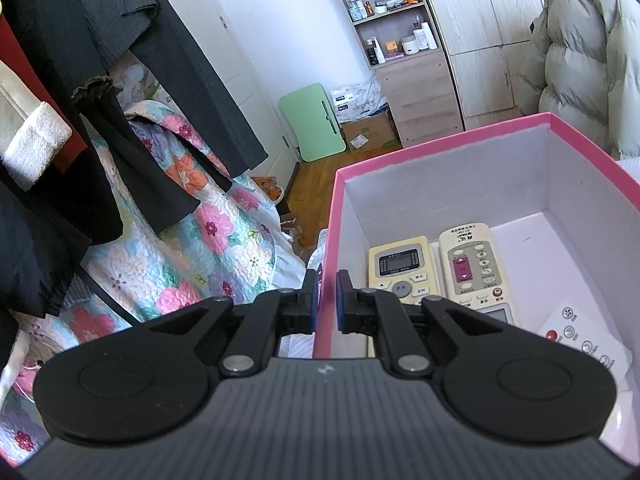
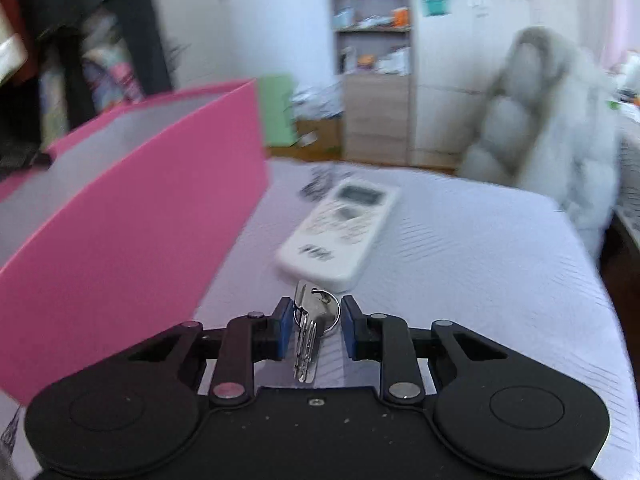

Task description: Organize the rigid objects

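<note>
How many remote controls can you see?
4. Three lie in the pink box: a yellowish remote, a taller remote beside it, a flat white remote at the near corner. One white remote lies outside on the bed. More may be hidden.

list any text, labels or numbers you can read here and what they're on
None can be read for certain.
Cream remotes in the pink box: printed button labels, too small.
White card: icons only.
White remote on the bed: dark logo, blurred.
Shelf bottles: labels too small.
</note>
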Action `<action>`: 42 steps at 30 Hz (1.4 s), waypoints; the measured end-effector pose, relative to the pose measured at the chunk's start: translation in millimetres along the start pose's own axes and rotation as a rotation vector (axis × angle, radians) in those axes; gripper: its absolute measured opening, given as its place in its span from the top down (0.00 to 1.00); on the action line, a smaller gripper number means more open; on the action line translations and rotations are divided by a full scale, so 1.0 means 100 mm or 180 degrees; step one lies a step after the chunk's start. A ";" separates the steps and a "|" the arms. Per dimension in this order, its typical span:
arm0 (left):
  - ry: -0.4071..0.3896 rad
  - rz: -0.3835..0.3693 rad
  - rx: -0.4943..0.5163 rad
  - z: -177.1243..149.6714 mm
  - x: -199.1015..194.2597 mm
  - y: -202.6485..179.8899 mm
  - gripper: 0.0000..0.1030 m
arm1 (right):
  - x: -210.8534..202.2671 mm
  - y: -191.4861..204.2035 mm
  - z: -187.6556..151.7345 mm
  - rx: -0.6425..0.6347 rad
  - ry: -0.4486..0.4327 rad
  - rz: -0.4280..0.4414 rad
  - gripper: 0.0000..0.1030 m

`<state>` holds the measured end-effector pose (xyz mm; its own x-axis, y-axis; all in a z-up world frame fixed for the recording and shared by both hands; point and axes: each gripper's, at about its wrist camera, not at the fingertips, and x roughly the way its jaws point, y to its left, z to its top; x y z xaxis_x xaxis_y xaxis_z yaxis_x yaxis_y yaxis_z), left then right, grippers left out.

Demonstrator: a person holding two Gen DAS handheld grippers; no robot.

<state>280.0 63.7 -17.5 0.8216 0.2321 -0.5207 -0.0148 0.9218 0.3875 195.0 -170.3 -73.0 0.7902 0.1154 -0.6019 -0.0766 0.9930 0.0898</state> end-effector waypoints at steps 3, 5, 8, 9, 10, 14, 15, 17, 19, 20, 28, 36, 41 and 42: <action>0.0002 0.0015 0.0024 0.00 0.00 -0.01 0.92 | -0.05 -0.17 0.00 0.0197 0.0011 -0.0010 0.72; 0.0003 0.0014 0.0019 0.01 0.00 -0.01 0.92 | -0.10 -0.28 -0.01 0.0417 0.0028 0.0110 0.72; 0.0008 0.0020 0.0027 0.01 0.01 -0.01 0.92 | -0.20 -0.31 -0.03 0.0508 -0.0026 0.0173 0.72; 0.0009 0.0021 0.0028 0.01 0.00 -0.01 0.92 | -0.24 -0.30 -0.02 0.0499 -0.0049 0.0192 0.72; 0.0010 0.0023 0.0029 0.01 0.01 -0.01 0.92 | -0.26 -0.30 -0.01 0.0502 -0.0070 0.0206 0.72; 0.0030 0.0027 0.0027 0.02 0.02 0.00 0.92 | -0.39 -0.27 0.09 0.0544 -0.0182 0.0318 0.72; 0.0046 0.0036 0.0030 0.02 0.02 0.00 0.91 | -0.45 -0.26 0.14 0.0542 -0.0209 0.0356 0.72; 0.0057 0.0054 0.0039 0.03 0.03 -0.01 0.90 | -0.55 -0.22 0.26 0.0466 -0.0286 0.0450 0.72; 0.0043 0.0062 0.0035 0.03 0.03 -0.01 0.90 | -0.68 -0.17 0.39 0.0313 -0.0355 0.0564 0.72; 0.0034 0.0059 0.0022 0.02 0.03 0.00 0.90 | -0.75 -0.13 0.47 0.0218 -0.0395 0.0628 0.72; 0.0097 0.0018 -0.0058 0.02 0.06 0.04 0.90 | -1.01 0.27 0.91 -0.0338 -0.0388 0.1215 0.72; 0.0090 0.0002 -0.0076 0.02 0.04 0.05 0.90 | -0.78 0.73 0.89 -0.0417 -0.0026 0.1732 0.72; 0.0096 -0.0019 -0.0131 0.03 0.05 0.06 0.90 | -0.40 1.00 0.83 -0.0368 0.0373 0.1992 0.71; 0.0098 -0.0018 -0.0137 0.03 0.05 0.05 0.90 | -0.32 1.05 0.82 -0.0386 0.0472 0.2075 0.71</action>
<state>285.5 69.1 -15.9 0.8038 0.2355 -0.5463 -0.0352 0.9355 0.3515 211.0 -71.5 20.7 0.4683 0.6851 -0.5580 -0.5837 0.7139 0.3868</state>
